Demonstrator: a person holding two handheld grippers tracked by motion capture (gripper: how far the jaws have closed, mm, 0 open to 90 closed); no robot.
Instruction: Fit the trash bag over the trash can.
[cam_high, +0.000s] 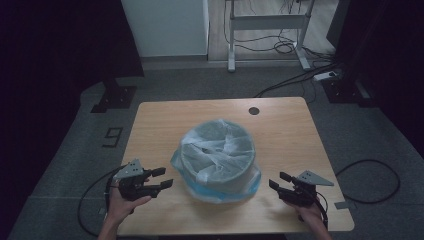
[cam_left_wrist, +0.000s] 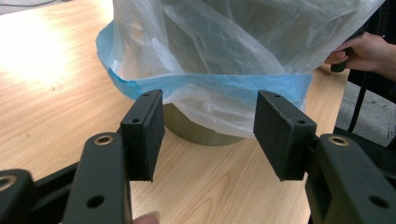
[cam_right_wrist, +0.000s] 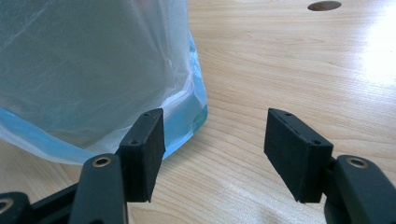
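Item: grey round bin (cam_high: 218, 160), standing upright near the middle of the wooden worktop (cam_high: 150, 120), slightly toward the near edge. It is lined with a translucent plastic bag (cam_high: 215, 145) whose mouth is turned down over the rim, so the blue-edged hem (cam_left_wrist: 210, 84) hangs loose around the lower wall, just above the worktop.

Left gripper (cam_high: 161, 178): held at the near left, jaws parted with nothing between them. In the left gripper view we look straight along them at the hem and the bare foot of the bin, close ahead but not touching.

Right gripper (cam_high: 279, 181): held at the near right, jaws likewise spread and empty. In the right gripper view the bag's blue corner sits just beyond the left pad (cam_right_wrist: 148, 140), apart from it as far as we can tell.

Step in hand, as we judge it: the approach, with both tools flanking the bin before any grasp of the liner (whether the bag is to be lifted out or pulled snug we cannot tell).

Next move, as we judge it: each gripper must advance until a fold of hem lies between its pads, then clamp on film alone. The plastic is thin and slack, so a shallow bite would likely slip.
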